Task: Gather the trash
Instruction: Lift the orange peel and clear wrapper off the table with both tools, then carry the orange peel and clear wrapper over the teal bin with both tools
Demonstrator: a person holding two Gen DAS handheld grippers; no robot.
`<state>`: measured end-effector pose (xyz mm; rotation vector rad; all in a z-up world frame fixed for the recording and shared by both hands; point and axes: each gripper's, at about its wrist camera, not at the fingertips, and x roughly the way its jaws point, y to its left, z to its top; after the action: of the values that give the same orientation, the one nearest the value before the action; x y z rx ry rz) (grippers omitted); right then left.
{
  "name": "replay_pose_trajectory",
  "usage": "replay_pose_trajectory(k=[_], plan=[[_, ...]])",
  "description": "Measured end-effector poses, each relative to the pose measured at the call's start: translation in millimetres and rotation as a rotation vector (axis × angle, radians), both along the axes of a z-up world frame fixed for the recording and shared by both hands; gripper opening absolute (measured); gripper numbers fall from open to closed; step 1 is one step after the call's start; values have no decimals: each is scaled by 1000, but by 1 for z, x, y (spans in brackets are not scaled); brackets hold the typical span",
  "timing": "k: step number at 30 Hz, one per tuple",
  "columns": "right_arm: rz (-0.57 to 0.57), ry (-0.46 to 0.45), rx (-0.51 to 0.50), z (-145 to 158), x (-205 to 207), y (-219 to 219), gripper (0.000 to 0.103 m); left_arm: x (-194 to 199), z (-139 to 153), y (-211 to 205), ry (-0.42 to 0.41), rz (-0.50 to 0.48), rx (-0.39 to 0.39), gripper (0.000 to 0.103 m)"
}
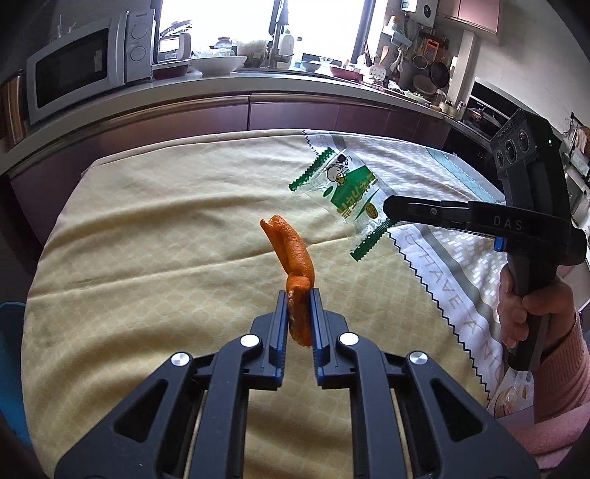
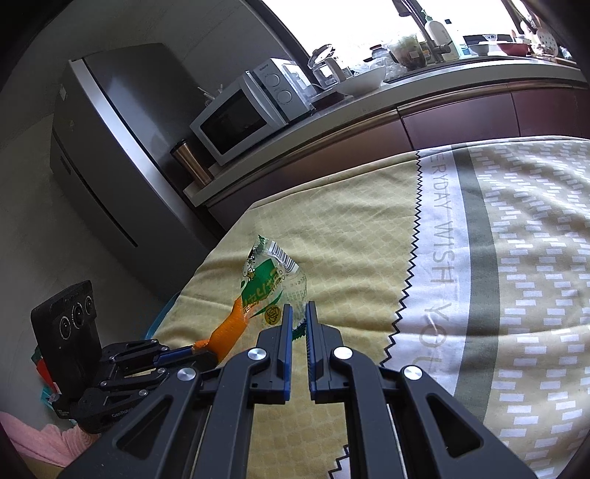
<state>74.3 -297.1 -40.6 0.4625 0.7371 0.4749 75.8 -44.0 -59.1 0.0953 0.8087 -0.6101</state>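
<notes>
Kitchen, daylight strong through a wide window (image 1: 221, 18) above the counter (image 1: 258, 79) — panes blown out white. White microwave (image 1: 84, 62) on the counter's left end, bowls and bottles along it. Maroon cabinet fronts (image 1: 295, 114) below. Tall grey refrigerator (image 2: 110, 154) beyond the microwave. Table draped in a yellow cloth (image 1: 147, 228) — a patterned grey-white cloth (image 2: 516, 258) overlaps it.

The orange peel (image 1: 295, 254) has its lower end (between the claw pads) hidden; wrapper (image 1: 346, 195) print unreadable.

Home kitchen: microwave (image 1: 88, 62), fridge (image 2: 110, 147), sink counter (image 1: 295, 73), utensils.
</notes>
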Motion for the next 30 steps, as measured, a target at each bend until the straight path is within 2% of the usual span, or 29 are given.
replay_pose_trajectory(k=[11,30], plan=[[29,-25,19,8,1,16,6,-10,14,34,-41,56,-7,12],[110,-40,47,16,10,61,6,-21,26,96,-65,173,-15,12]])
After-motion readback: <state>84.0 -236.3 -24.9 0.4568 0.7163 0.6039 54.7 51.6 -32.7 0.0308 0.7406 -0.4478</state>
